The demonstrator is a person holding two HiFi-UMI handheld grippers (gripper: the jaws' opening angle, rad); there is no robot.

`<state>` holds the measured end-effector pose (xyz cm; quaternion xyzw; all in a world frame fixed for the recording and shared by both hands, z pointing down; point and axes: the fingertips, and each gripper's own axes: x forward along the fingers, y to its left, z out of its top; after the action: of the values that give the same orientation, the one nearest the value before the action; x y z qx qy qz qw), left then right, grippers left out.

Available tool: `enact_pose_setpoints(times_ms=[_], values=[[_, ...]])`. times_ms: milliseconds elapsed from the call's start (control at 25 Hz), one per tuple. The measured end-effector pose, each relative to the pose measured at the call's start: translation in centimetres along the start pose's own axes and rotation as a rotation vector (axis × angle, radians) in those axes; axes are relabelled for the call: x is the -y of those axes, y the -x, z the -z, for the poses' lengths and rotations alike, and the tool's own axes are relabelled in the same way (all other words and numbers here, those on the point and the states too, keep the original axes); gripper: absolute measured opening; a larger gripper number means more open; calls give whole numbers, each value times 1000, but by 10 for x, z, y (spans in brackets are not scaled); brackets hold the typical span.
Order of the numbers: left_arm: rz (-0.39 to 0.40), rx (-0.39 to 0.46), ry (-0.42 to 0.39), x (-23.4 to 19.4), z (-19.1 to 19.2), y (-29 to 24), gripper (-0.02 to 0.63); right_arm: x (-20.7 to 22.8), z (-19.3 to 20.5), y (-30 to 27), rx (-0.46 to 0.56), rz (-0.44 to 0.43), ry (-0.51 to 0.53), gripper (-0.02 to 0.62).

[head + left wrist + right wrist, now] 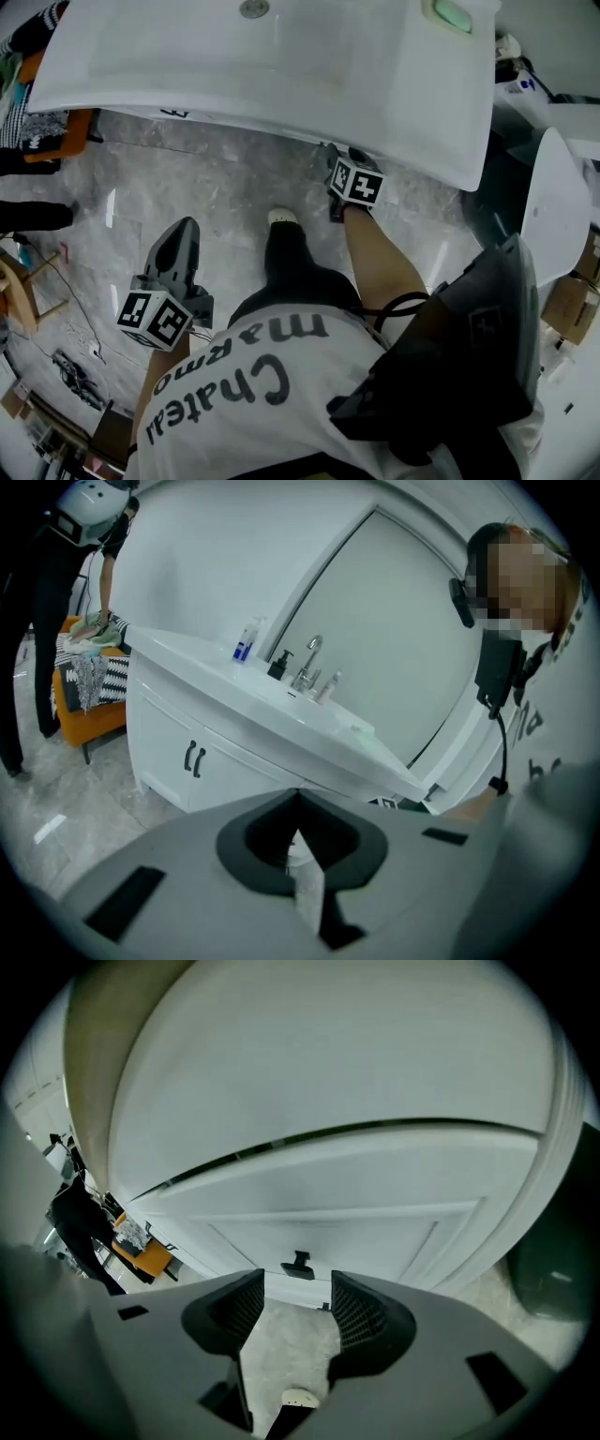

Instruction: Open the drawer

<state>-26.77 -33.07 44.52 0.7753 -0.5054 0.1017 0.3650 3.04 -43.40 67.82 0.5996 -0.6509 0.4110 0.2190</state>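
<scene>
The white vanity [281,84] fills the top of the head view. In the right gripper view its white drawer front [328,1218] carries a small black handle [298,1265]. My right gripper [296,1286] is open, the handle lies just beyond its fingertips, and nothing is between the pads. From the head view, the right gripper [336,161] reaches under the counter's front edge. My left gripper [185,232] hangs low over the floor at the left, away from the vanity. Its jaws [298,799] look shut on nothing.
The left gripper view takes in the vanity's cabinet doors with two black handles [194,758], a faucet [312,663] and bottles [246,641]. A person in dark clothes [23,621] stands by an orange stool [89,710]. Cables [75,375] lie on the marble floor, and a white fixture [553,206] stands at the right.
</scene>
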Motion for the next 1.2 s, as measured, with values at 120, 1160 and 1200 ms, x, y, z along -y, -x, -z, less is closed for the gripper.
enact_pose_setpoints(times_ms=[120,1160,1200], values=[[-31,-2,22,-6,3,5,8,-2,-1,-10,-18,10,25,235],[-115,18,52,-13,21,23,9,4,6,-41,-98,55,-89,149],[-111,16,55,-12,22,22,8,4,7,-42,-98,54,-89,149]])
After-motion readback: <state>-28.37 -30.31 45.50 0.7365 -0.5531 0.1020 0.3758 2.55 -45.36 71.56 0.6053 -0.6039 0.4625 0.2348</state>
